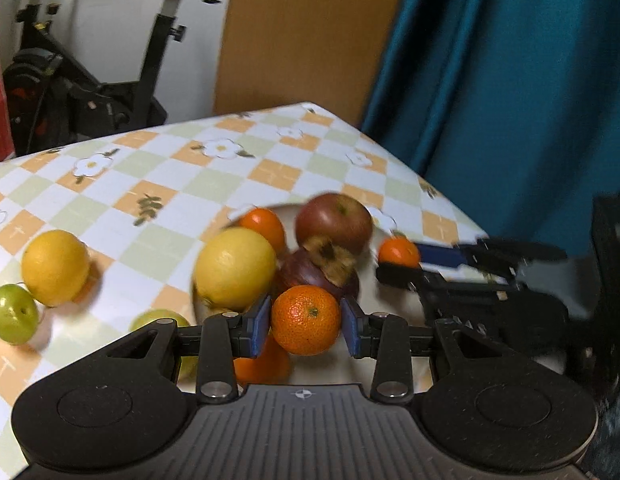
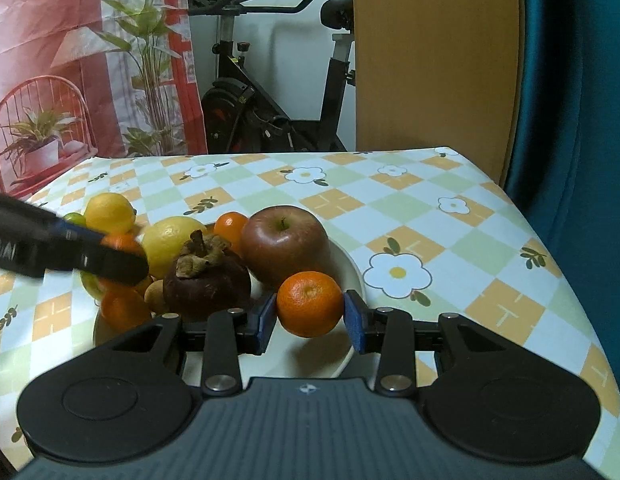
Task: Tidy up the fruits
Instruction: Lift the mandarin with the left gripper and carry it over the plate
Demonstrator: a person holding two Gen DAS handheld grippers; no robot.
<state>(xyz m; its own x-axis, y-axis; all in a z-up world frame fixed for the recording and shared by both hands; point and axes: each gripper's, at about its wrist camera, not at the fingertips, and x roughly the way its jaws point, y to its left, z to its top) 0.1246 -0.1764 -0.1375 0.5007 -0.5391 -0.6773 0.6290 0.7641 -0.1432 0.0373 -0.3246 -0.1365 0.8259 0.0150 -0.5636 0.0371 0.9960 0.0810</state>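
The left gripper (image 1: 306,322) is clamped on a mandarin (image 1: 305,319), jaws narrowed to the fruit's width. The right gripper (image 2: 310,316) is likewise closed on a second mandarin (image 2: 310,304). Both hang above the white plate (image 2: 346,264), which is already crowded: a mangosteen (image 2: 208,276) at ten o'clock of the right jaws, an apple (image 2: 285,242) at twelve, a lemon (image 2: 172,242) beyond. Letting go onto that heap risks a mandarin rolling off the rim onto the tablecloth (image 2: 490,240). With both grippers converging on the plate, they could knock each other.
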